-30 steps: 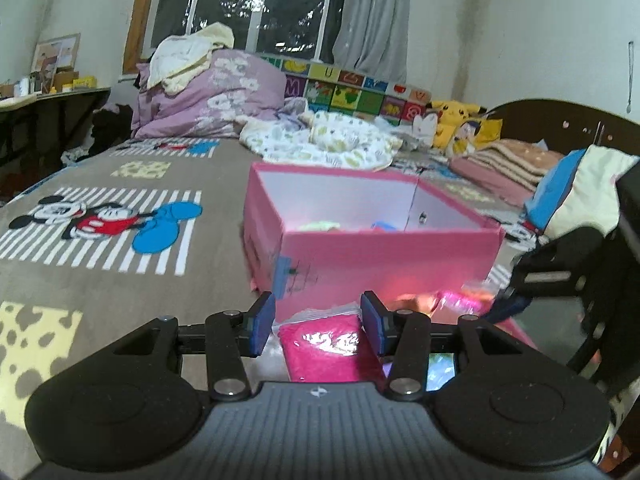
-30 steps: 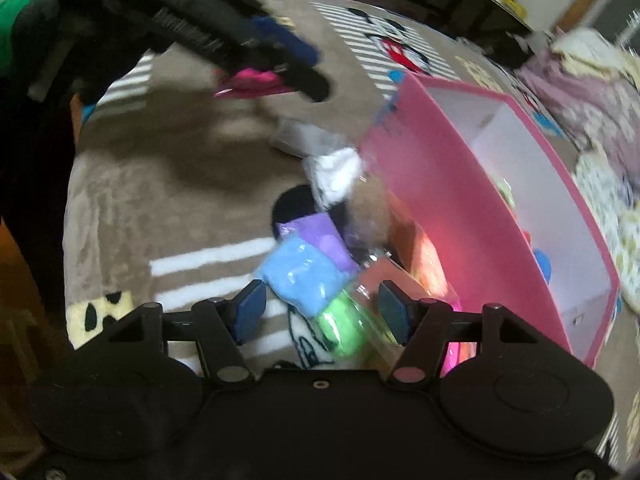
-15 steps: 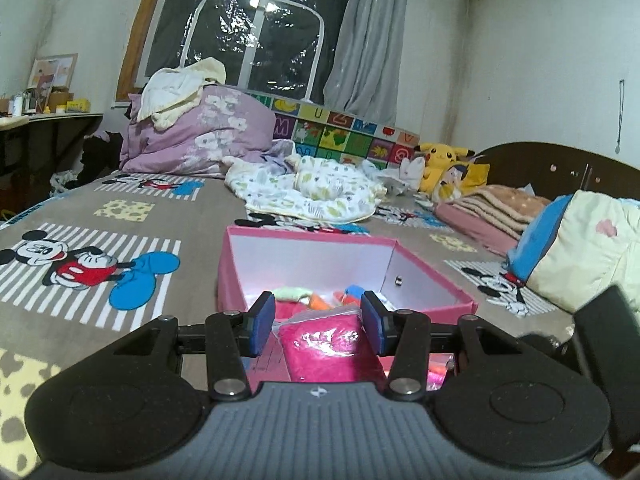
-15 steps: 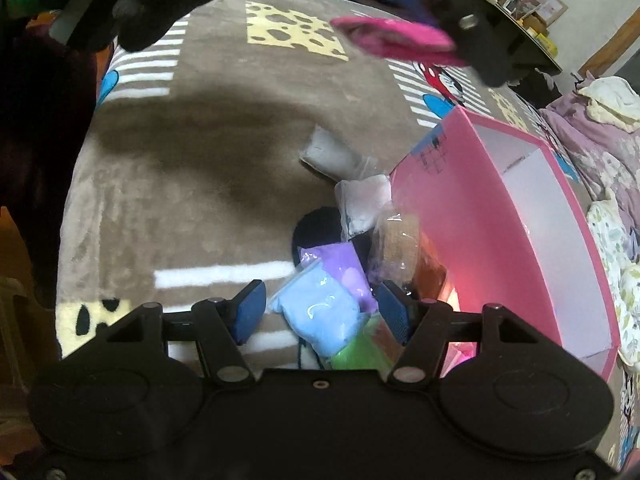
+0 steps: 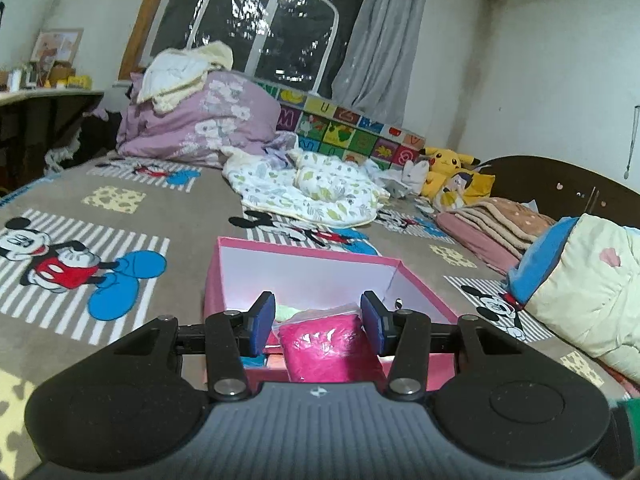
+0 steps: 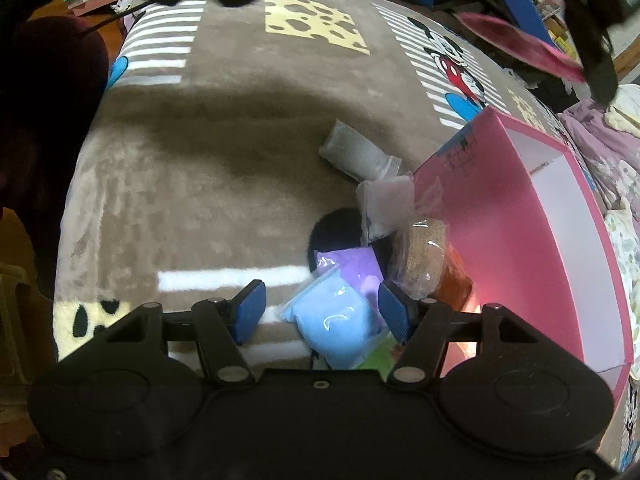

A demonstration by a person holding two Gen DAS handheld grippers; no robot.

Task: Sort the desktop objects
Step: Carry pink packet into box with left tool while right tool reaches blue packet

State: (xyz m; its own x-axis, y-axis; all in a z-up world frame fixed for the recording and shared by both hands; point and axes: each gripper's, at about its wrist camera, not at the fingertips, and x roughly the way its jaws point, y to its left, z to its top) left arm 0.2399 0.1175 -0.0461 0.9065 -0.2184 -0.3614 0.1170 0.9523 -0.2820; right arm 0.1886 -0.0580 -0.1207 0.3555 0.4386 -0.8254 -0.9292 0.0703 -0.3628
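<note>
My left gripper (image 5: 318,322) is shut on a magenta clay bag (image 5: 328,348) and holds it above the near edge of the open pink box (image 5: 304,254). The same bag (image 6: 520,46) shows at the top right of the right wrist view, above the box (image 6: 492,200). My right gripper (image 6: 320,312) is open above a light blue clay bag (image 6: 334,328). Purple (image 6: 356,266), tan (image 6: 424,256), white (image 6: 386,204) and grey (image 6: 348,152) bags lie beside the box's outer wall. Some small items lie inside the box (image 5: 290,312).
All of this sits on a bed with a brown Mickey Mouse blanket (image 5: 120,216). Piled bedding (image 5: 200,120), a leaf-print cloth (image 5: 312,188) and plush toys (image 5: 452,176) lie beyond the box. A folded quilt (image 5: 580,288) lies at right.
My left gripper has risen and moved over the box with the magenta bag. My right gripper has shifted slightly over the pile, with the blue bag now centred between its fingers.
</note>
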